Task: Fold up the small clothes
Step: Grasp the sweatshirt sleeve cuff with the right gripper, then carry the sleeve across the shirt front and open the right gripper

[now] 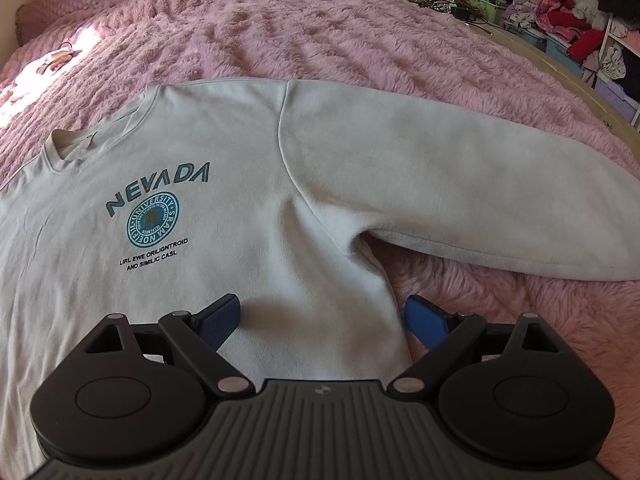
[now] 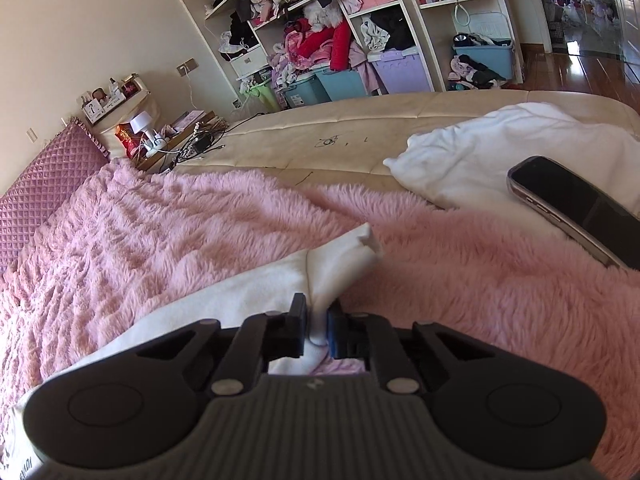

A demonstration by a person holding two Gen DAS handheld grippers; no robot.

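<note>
The bed, covered by a fluffy pink shag blanket (image 1: 320, 28), serves as the folding place, and the pale grey long-sleeved sweatshirt with a teal "NEVADA" print (image 1: 224, 184) lies spread flat on it, front up, probably so that sleeves and sides can be turned in cleanly. One sleeve (image 1: 460, 184) stretches out to the side across the blanket, not yet folded over the body.

The left gripper (image 1: 322, 320) hovers low over the sweatshirt's side edge below the armpit, its blue-padded fingers (image 1: 424, 320) spread wide and holding nothing; one finger is over the cloth, the other over the blanket just beside the seam, so the edge lies between them, likely ready for a pinch.

The right gripper (image 2: 318, 328) has its fingers closed tight on a white fold of the sweatshirt's cloth (image 2: 340, 264), apparently a cuff or hem end, which stands up out of the grip above the blanket. A dark smartphone (image 2: 576, 208) rests on a white cloth well apart.
</note>
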